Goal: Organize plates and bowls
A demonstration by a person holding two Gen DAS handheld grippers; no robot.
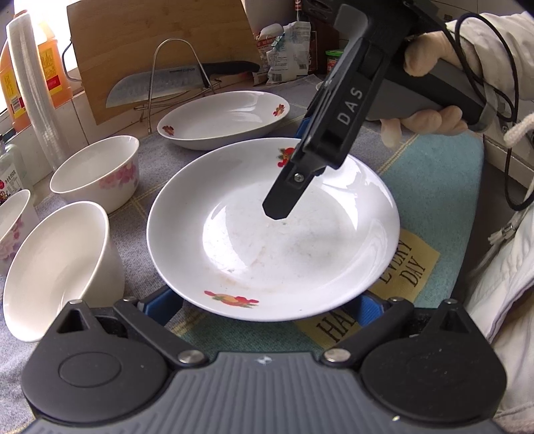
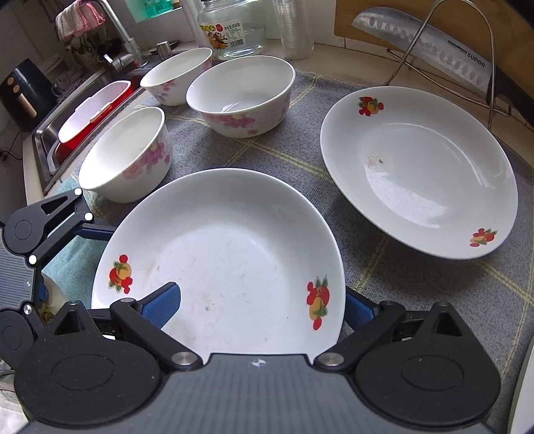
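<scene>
A white plate with fruit prints (image 1: 273, 233) (image 2: 227, 260) is tilted above the grey mat. My right gripper (image 2: 263, 307) is shut on its rim: one blue finger (image 2: 162, 305) lies inside the plate, the other under it. In the left wrist view the right gripper (image 1: 283, 203) reaches down onto the plate's far rim. My left gripper (image 1: 267, 307) is open, its blue fingers (image 1: 160, 305) low under the plate's near edge. A second fruit plate (image 1: 223, 117) (image 2: 420, 170) lies behind. Three floral bowls (image 1: 96, 172) (image 2: 242, 95) (image 2: 128, 157) stand to the left.
A knife (image 1: 173, 83) (image 2: 427, 50) rests on a wire rack against a wooden board (image 1: 160, 43). A glass jar (image 2: 230, 26), plastic cups (image 1: 30, 96) and an oil bottle stand at the back. A sink (image 2: 70, 127) lies beyond the bowls. A sleeve (image 1: 504, 260) is at right.
</scene>
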